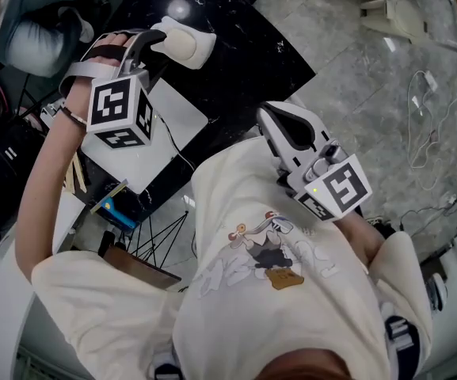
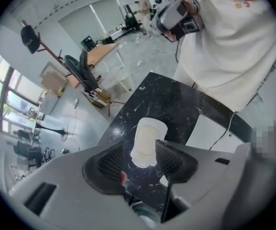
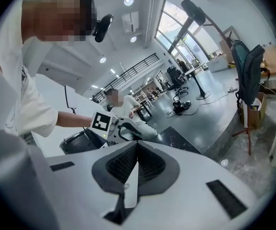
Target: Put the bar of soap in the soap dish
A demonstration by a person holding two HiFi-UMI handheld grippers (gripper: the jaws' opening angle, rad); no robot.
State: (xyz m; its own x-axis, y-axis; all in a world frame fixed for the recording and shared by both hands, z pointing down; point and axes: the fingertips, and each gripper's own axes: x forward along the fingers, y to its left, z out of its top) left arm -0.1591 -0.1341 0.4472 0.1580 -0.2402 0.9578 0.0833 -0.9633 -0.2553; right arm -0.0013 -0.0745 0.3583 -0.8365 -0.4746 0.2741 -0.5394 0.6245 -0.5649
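Observation:
A cream bar of soap (image 1: 179,43) lies in a white soap dish (image 1: 200,51) on the black marble table (image 1: 244,46). My left gripper (image 1: 150,50) hangs just left of the dish, pointing steeply down. In the left gripper view its jaws stand open around nothing, and the soap (image 2: 146,139) in the dish (image 2: 146,161) shows below, through the gap of the left gripper (image 2: 140,152). My right gripper (image 1: 279,117) is held near the person's chest, off the table's near corner. Seen in its own view, the right gripper (image 3: 138,150) is shut with nothing in it.
A white sheet (image 1: 169,129) with a thin black cable (image 1: 182,155) across it covers the table's near left part. An office chair (image 1: 38,38) stands beyond the left hand. Loose cables (image 1: 426,125) and a white object (image 1: 394,14) lie on the floor to the right.

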